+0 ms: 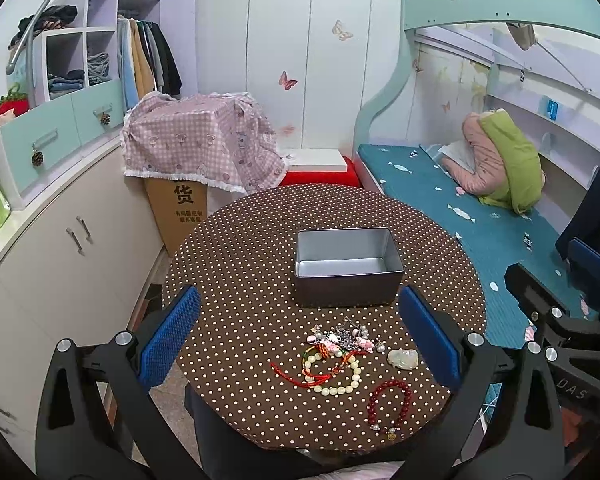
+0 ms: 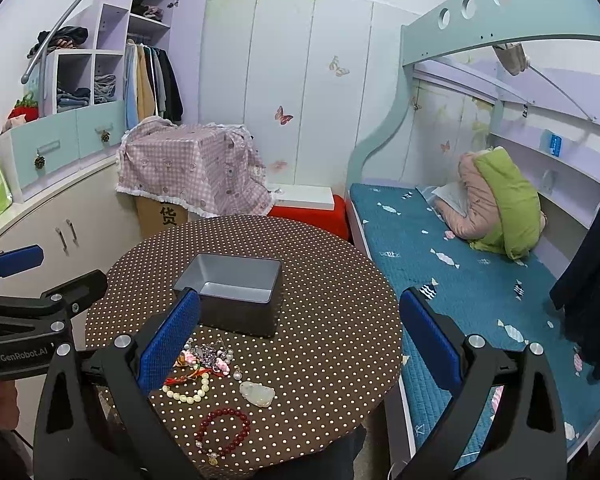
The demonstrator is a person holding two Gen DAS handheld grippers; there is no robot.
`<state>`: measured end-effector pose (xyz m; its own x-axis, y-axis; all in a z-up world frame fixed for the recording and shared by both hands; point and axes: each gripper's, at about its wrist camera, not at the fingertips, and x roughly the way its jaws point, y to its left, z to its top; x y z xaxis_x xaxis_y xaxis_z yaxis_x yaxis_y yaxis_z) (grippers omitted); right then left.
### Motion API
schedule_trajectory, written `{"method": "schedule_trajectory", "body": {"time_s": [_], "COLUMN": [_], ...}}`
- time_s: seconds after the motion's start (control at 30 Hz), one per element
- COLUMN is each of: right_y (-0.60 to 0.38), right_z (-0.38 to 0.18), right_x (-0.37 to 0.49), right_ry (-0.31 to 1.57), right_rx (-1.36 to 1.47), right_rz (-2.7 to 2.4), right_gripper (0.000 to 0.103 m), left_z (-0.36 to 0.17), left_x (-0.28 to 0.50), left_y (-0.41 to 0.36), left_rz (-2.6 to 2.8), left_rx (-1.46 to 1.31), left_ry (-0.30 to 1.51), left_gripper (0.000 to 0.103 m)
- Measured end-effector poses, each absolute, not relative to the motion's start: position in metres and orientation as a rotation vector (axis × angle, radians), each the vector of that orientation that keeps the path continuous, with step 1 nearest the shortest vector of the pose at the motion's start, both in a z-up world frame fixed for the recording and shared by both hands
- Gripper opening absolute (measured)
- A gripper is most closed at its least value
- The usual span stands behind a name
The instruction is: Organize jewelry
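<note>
An empty grey metal box stands in the middle of the round brown polka-dot table. Near the table's front edge lie a pale bead bracelet with red cord, a dark red bead bracelet, a pale jade pendant and a tangle of pink and pearl charms. My left gripper is open and empty above the jewelry. My right gripper is open and empty, to the right of the jewelry.
A bed with a teal cover runs along the table's right side. White cabinets stand at the left. A cardboard box under a pink checked cloth and a red stool sit behind the table.
</note>
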<state>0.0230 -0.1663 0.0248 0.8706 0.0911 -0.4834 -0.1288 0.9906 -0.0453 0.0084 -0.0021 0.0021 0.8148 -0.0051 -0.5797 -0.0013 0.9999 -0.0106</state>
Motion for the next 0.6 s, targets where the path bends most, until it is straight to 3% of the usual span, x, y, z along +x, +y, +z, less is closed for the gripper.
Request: {"method": "schedule_trajectory", "body": {"time_s": [0.6], "right_y": [-0.163], "right_z": [0.020], "right_x": [0.024], "right_ry": [0.527], "right_rx": [-0.072], "right_rz": [0.120], "right_gripper": [0.096], "left_z": [-0.008], "left_x": [0.011], "left_y": [-0.003], "left_rz": [-0.019], "left_rx": [-0.012], "left_ry": [0.671], "left_gripper": [0.098]}}
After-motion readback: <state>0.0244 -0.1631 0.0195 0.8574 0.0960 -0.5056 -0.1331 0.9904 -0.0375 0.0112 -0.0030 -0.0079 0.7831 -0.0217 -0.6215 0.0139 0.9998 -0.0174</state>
